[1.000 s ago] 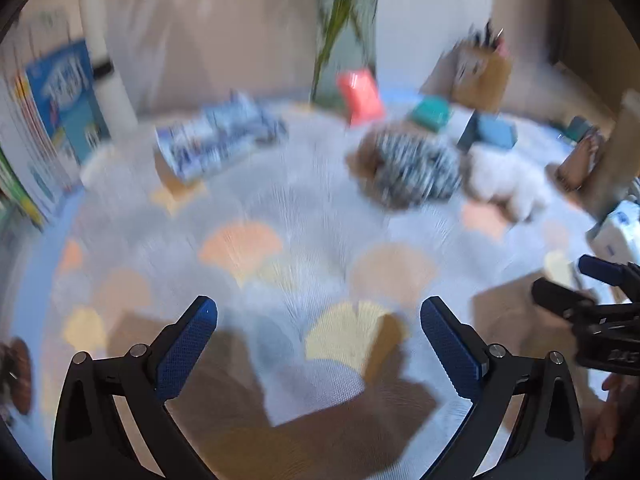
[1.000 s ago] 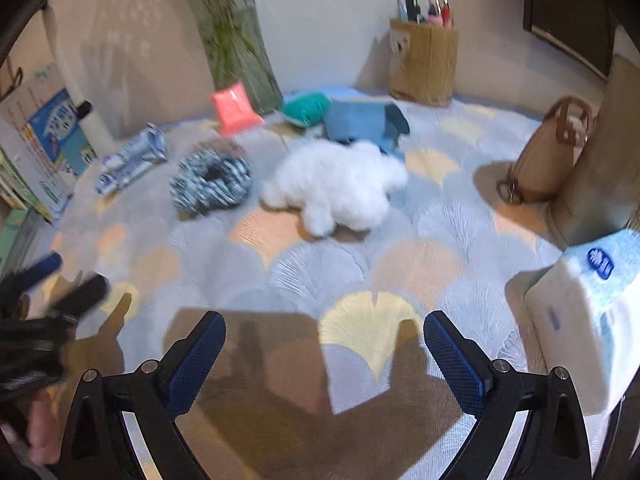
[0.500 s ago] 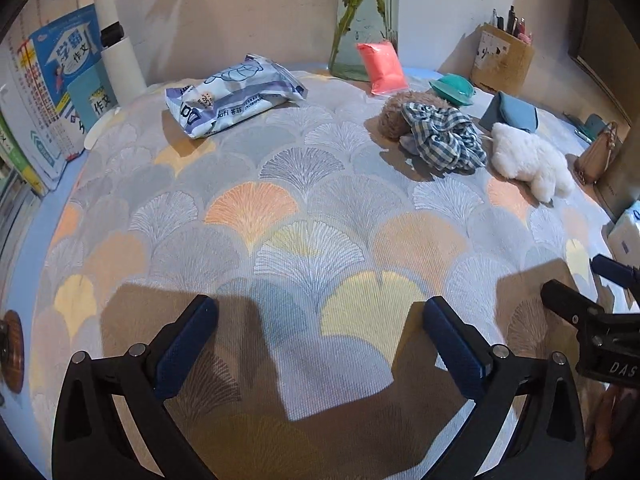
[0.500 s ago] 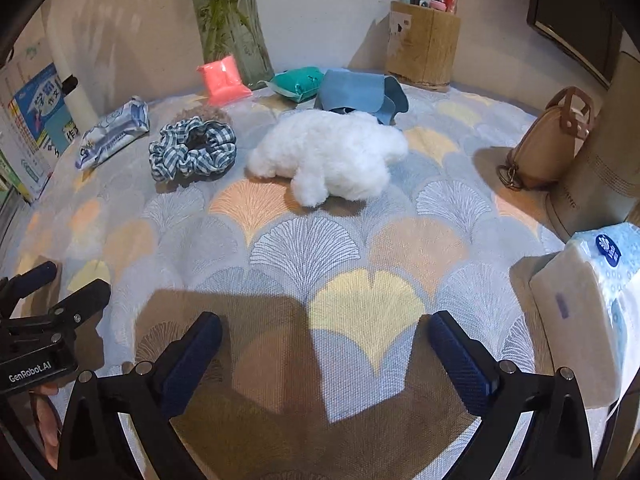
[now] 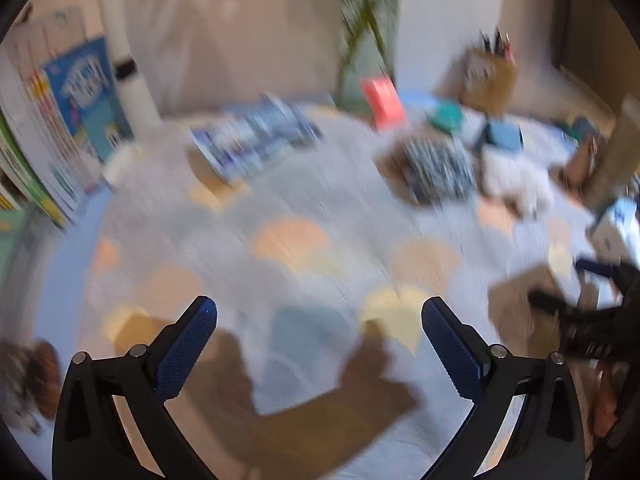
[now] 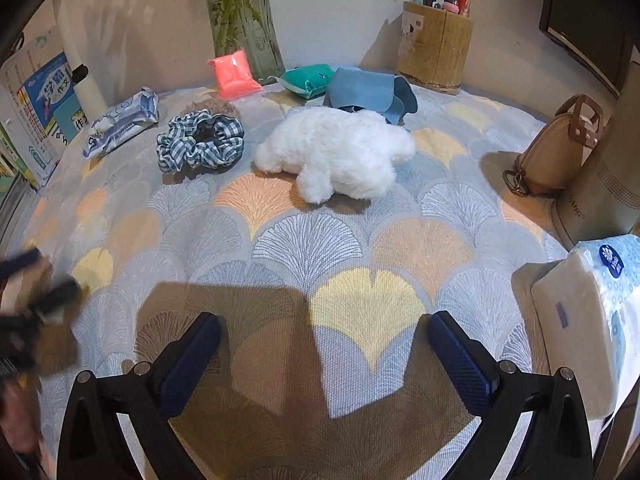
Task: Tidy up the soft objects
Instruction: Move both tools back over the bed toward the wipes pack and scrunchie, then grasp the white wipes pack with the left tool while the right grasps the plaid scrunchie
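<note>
A white plush toy (image 6: pixel 340 154) lies mid-table, with a blue checked scrunchie (image 6: pixel 200 142) to its left on a brown fuzzy one (image 6: pixel 212 107). Behind them lie a folded blue cloth (image 6: pixel 370 90), a teal pouch (image 6: pixel 310 78), a pink packet (image 6: pixel 232 72) and a wet-wipes pack (image 6: pixel 122 122). My right gripper (image 6: pixel 324 344) is open and empty, low over the near part of the patterned cloth (image 6: pixel 308 240). My left gripper (image 5: pixel 320 332) is open and empty; its view is blurred, showing the scrunchie (image 5: pixel 436 164) and plush (image 5: pixel 512 180) far right.
A glass vase (image 6: pixel 240 20) and a wooden pen holder (image 6: pixel 434 50) stand at the back. A tan handbag (image 6: pixel 560 148) and a tissue pack (image 6: pixel 592 320) sit at the right. Books (image 6: pixel 36 112) stand at the left edge.
The left wrist view has gone blurred as the left gripper swings. The right gripper has edged forward toward the plush. Both stay open and empty.
</note>
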`<action>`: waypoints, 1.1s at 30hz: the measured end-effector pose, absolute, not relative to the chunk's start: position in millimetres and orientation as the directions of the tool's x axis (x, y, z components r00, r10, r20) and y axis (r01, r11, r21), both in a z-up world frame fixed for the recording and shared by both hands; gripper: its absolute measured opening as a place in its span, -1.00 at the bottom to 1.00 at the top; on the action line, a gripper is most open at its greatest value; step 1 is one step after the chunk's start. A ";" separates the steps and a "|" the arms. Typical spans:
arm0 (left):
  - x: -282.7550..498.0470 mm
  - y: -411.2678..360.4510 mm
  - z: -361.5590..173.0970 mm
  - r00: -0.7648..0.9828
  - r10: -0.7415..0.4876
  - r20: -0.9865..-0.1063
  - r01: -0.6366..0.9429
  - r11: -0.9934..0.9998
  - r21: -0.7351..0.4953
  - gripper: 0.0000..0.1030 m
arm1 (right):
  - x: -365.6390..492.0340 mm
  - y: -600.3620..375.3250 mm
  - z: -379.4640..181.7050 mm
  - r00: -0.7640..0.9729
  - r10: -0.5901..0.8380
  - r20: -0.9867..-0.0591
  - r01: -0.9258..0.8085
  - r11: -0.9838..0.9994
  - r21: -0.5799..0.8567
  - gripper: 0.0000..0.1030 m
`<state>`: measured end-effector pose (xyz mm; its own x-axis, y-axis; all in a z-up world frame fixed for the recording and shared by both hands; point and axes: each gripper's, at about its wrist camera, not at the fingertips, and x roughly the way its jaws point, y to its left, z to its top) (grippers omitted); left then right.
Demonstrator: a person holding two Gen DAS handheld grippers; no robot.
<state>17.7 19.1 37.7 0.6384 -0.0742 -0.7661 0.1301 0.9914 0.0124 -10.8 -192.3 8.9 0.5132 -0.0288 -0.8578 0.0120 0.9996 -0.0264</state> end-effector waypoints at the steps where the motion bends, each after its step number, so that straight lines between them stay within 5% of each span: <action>1: 22.9 27.3 49.2 0.654 -0.073 -0.753 0.122 0.992 0.010 0.99 | -10.6 -191.8 9.6 0.502 -0.032 -0.864 0.015 0.999 -0.029 1.00; 7: 83.7 58.9 73.8 0.694 -0.054 -0.718 0.080 0.997 0.002 0.99 | 6.1 -183.1 47.3 0.488 0.126 -0.864 -0.042 0.992 0.120 1.00; 12: 140.1 80.3 48.3 0.689 -0.098 -0.719 0.036 0.994 -0.101 0.98 | 40.6 -146.1 73.8 0.560 0.085 -0.824 -0.130 0.991 0.015 1.00; 17: 178.3 105.6 15.7 0.662 -0.236 -0.711 -0.030 0.940 -0.339 0.97 | 77.4 -114.4 63.8 0.612 0.085 -0.786 -0.192 0.980 -0.043 1.00; 20: 185.6 108.2 1.5 0.645 -0.245 -0.724 -0.058 0.929 -0.366 0.82 | 98.7 -108.7 46.1 0.609 0.069 -0.790 -0.178 0.983 -0.051 0.96; 23: 188.5 109.8 -9.1 0.646 -0.277 -0.712 -0.056 0.912 -0.406 0.76 | 112.9 -108.1 25.2 0.574 0.072 -0.816 -0.174 0.984 -0.036 0.66; 25: 188.2 106.7 -7.7 0.650 -0.292 -0.701 -0.038 0.910 -0.414 0.39 | 118.9 -108.1 12.2 0.550 0.083 -0.831 -0.173 0.985 -0.016 0.41; 26: 187.4 104.0 -7.7 0.654 -0.291 -0.698 -0.036 0.910 -0.413 0.39 | 119.6 -108.8 8.1 0.550 0.081 -0.831 -0.168 0.986 -0.015 0.40; 28: 185.1 99.2 -7.0 0.663 -0.270 -0.698 -0.031 0.922 -0.387 0.27 | 117.8 -107.6 11.1 0.576 0.076 -0.814 -0.165 0.986 -0.025 -0.01; 33: 182.0 95.9 -0.5 0.680 -0.284 -0.676 0.008 0.925 -0.381 0.20 | 110.6 -105.8 13.5 0.606 0.087 -0.791 -0.175 0.984 -0.025 -0.24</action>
